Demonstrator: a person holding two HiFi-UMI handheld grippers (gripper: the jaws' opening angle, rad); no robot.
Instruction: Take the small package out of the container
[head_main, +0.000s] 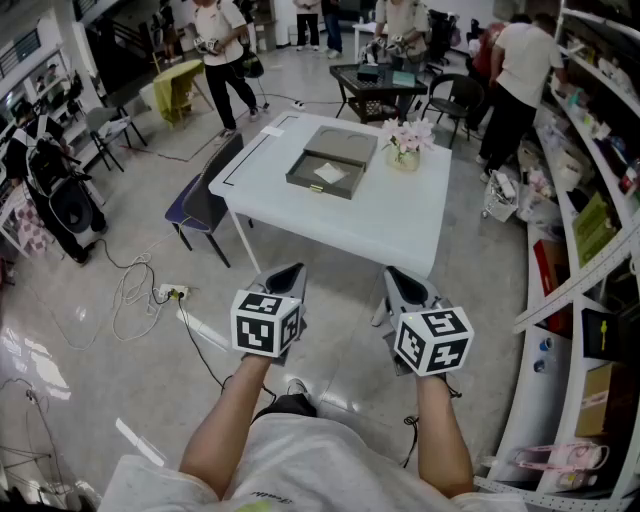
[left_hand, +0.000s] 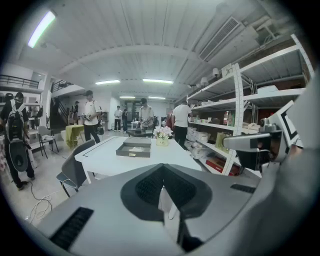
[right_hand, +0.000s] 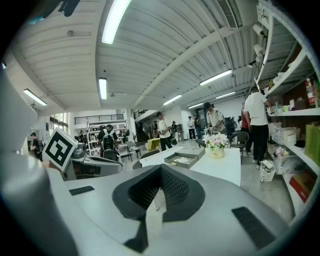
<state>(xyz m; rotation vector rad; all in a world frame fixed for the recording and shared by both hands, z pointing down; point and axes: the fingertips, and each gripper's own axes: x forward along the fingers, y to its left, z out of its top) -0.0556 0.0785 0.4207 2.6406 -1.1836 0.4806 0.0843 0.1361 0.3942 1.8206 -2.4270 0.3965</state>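
Observation:
On the white table (head_main: 400, 225) lies a flat grey container (head_main: 332, 160), open, with a small white package (head_main: 328, 174) inside it. Both grippers hover over the floor on the near side of the table, well short of the container. My left gripper (head_main: 289, 270) has its jaws pressed together with nothing between them, and so does my right gripper (head_main: 396, 274). The left gripper view shows the container (left_hand: 134, 148) far ahead beyond the shut jaws of the left gripper (left_hand: 162, 169). In the right gripper view the container (right_hand: 184, 159) lies past the shut right gripper (right_hand: 160, 169).
A vase of pink flowers (head_main: 406, 143) stands just right of the container. A dark chair (head_main: 205, 195) is at the table's left side. Shelving (head_main: 590, 230) runs along the right. Cables and a power strip (head_main: 172, 293) lie on the floor at left. People stand behind the table.

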